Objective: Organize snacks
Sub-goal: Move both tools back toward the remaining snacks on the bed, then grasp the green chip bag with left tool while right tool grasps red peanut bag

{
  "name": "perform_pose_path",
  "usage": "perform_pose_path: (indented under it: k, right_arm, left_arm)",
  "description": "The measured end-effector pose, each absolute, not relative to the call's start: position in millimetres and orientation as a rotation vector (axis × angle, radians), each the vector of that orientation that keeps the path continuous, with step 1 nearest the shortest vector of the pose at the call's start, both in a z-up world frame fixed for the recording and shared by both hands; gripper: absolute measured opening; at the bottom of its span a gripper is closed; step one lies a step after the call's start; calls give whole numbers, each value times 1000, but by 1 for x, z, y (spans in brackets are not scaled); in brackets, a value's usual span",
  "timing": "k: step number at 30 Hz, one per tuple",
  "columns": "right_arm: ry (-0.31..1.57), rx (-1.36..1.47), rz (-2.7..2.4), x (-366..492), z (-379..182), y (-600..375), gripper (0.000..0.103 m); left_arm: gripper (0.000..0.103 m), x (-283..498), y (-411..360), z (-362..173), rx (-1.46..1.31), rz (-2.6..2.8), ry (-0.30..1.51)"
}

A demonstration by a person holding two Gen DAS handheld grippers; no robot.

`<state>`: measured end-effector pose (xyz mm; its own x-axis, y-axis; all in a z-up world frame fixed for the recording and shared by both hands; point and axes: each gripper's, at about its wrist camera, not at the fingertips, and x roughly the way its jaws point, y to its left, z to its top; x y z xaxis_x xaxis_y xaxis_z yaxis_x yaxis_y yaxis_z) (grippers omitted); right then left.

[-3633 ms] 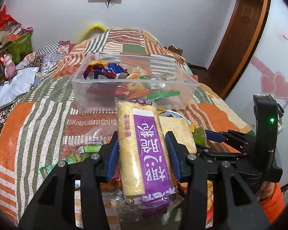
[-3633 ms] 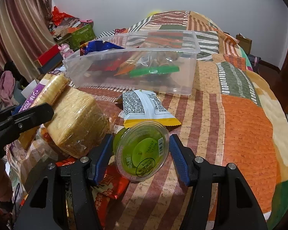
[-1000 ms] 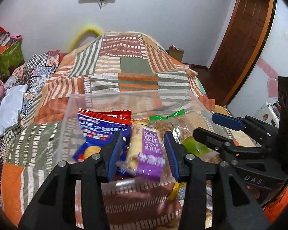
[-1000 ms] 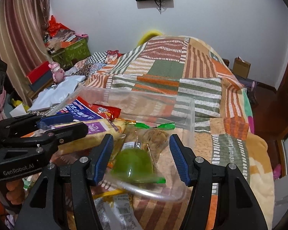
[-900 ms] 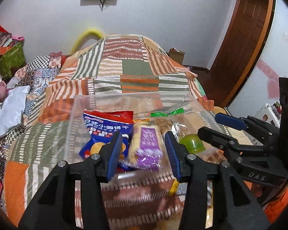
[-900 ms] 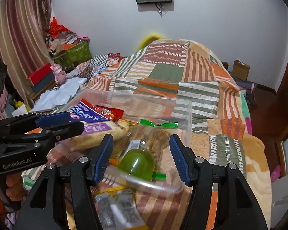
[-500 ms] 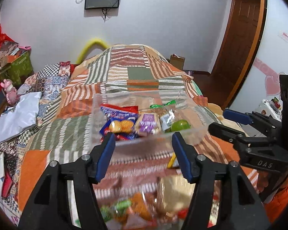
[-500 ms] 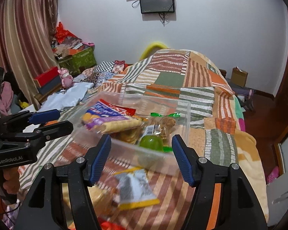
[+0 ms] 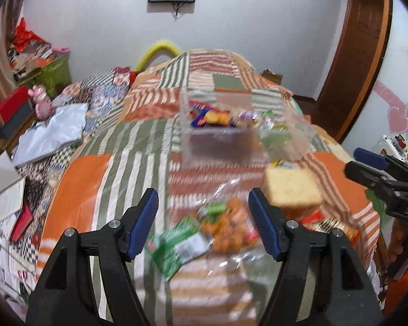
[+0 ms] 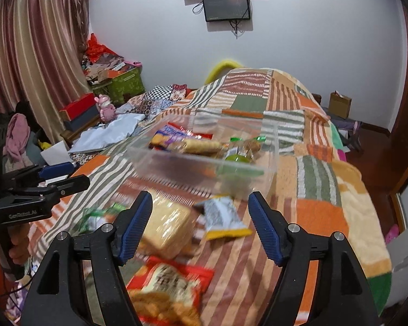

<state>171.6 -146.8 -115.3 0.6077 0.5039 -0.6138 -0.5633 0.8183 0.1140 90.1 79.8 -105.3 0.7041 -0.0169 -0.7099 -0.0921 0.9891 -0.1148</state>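
A clear plastic bin (image 9: 231, 146) stands on the striped bedspread and holds several snack packs, among them the purple-label roll and a green jelly cup (image 10: 238, 158). The bin also shows in the right wrist view (image 10: 176, 167). My left gripper (image 9: 204, 221) is open and empty, pulled back over loose snacks: a green pack (image 9: 176, 247) and an orange snack bag (image 9: 228, 225). My right gripper (image 10: 200, 225) is open and empty above a yellow wrapped cake (image 10: 167, 226), a white-and-yellow pack (image 10: 221, 217) and a red bag (image 10: 171, 285).
The bedspread (image 9: 95, 179) slopes off to the left toward papers and boxes on the floor (image 9: 11, 198). A wooden door (image 9: 364, 51) stands at the right. The yellow cake also lies at the right of the left wrist view (image 9: 291, 187).
Both grippers let go of the purple roll and the green cup inside the bin, opened wide, and drew back toward the near end of the bed.
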Motion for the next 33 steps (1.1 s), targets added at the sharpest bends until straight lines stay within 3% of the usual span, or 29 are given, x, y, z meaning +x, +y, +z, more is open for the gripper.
perform_pose_path:
  k: [20,29,33]
  right_arm:
    - [846,-151,639,137,-182,-131,79]
    - [860,-132,635,135,-191,-137,79]
    - [858,-117,648,136,-193,-138,74]
  left_arm:
    - [68,69,99,-182,-192,92,968]
    - [77,88,96,-193,-142,126,963]
    - [81,95,97,-194,-153,132,962]
